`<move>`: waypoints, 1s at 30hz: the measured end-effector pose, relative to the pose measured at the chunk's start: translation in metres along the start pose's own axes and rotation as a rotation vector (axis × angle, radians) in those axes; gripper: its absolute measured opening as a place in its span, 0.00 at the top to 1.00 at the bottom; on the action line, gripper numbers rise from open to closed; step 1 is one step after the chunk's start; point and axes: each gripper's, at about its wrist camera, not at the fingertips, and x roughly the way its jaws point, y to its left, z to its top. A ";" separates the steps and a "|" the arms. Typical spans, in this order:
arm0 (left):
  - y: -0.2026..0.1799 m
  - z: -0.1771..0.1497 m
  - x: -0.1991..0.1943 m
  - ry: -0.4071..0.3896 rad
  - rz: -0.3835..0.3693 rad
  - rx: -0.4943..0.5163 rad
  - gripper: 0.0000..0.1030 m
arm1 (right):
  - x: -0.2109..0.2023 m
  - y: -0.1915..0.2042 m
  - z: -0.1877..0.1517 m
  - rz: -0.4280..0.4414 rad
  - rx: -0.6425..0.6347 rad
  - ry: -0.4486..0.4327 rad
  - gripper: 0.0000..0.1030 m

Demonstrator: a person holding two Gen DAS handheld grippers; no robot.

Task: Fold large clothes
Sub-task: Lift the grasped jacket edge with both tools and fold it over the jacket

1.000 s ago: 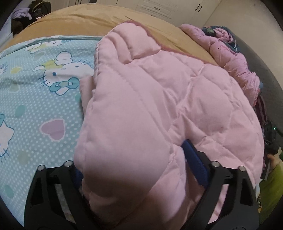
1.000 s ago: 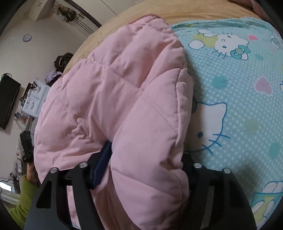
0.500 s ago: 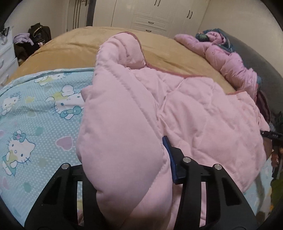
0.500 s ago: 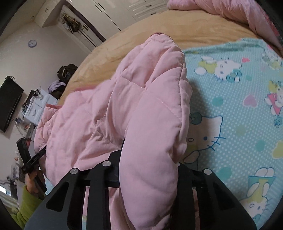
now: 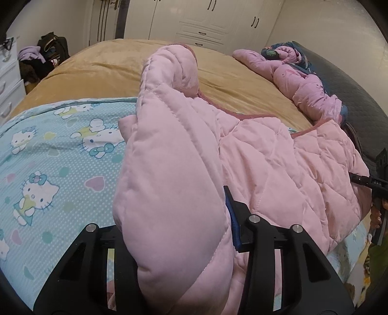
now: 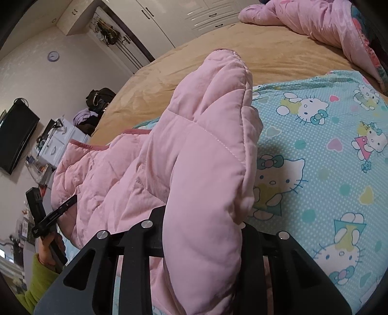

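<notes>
Left gripper (image 5: 174,232): black jaws clamped on a thick fold of the pink quilted jacket (image 5: 278,169); jaws are closing, padding bulges between and over them, blue pad visible on the right finger. Right gripper (image 6: 201,230): jaws drawn narrow, likewise pinching a puffy fold of the same jacket, which rises ahead of the fingers in a tall ridge.

Jacket position: the gripped folds stand up from both grippers; the rest drapes away across the bed, darker pink trim along its edge. In the left wrist view the body spreads to the right; in the right wrist view it spreads to the left.

Surface: light-blue cartoon-cat sheet (image 5: 48,169) with dots and hearts, lying directly beside and under the jacket. Beyond it, a tan blanket (image 5: 109,70). A second pink quilted garment (image 5: 303,80) lies bunched at the far edge, well apart.

Room: white wardrobe doors (image 5: 206,19) behind the bed; wall clock (image 6: 53,56); dark wall-mounted screen (image 6: 14,135); white drawer unit (image 6: 60,140) with clutter.
</notes>
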 end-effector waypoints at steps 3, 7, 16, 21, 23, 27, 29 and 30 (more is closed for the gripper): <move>0.000 -0.006 -0.007 0.002 -0.004 0.003 0.65 | -0.005 0.004 -0.005 -0.001 -0.005 0.001 0.74; -0.002 -0.010 -0.014 0.003 -0.005 0.002 0.65 | -0.012 0.010 -0.010 -0.001 -0.011 0.004 0.74; -0.001 -0.026 -0.027 0.010 -0.001 0.001 0.65 | -0.020 0.014 -0.021 0.001 -0.032 0.011 0.74; 0.002 -0.036 -0.033 0.010 -0.001 -0.006 0.65 | -0.022 0.014 -0.026 0.002 -0.042 0.008 0.74; 0.003 -0.040 -0.036 0.010 -0.001 -0.007 0.65 | -0.025 0.015 -0.030 0.001 -0.050 0.005 0.74; 0.008 -0.048 -0.040 0.005 -0.004 -0.012 0.65 | -0.027 0.013 -0.039 0.002 -0.054 0.000 0.74; 0.008 -0.052 -0.042 0.001 -0.006 -0.012 0.65 | -0.029 0.012 -0.042 0.004 -0.051 -0.004 0.74; 0.008 -0.054 -0.043 -0.001 -0.006 -0.014 0.65 | -0.029 0.012 -0.045 0.005 -0.049 -0.006 0.74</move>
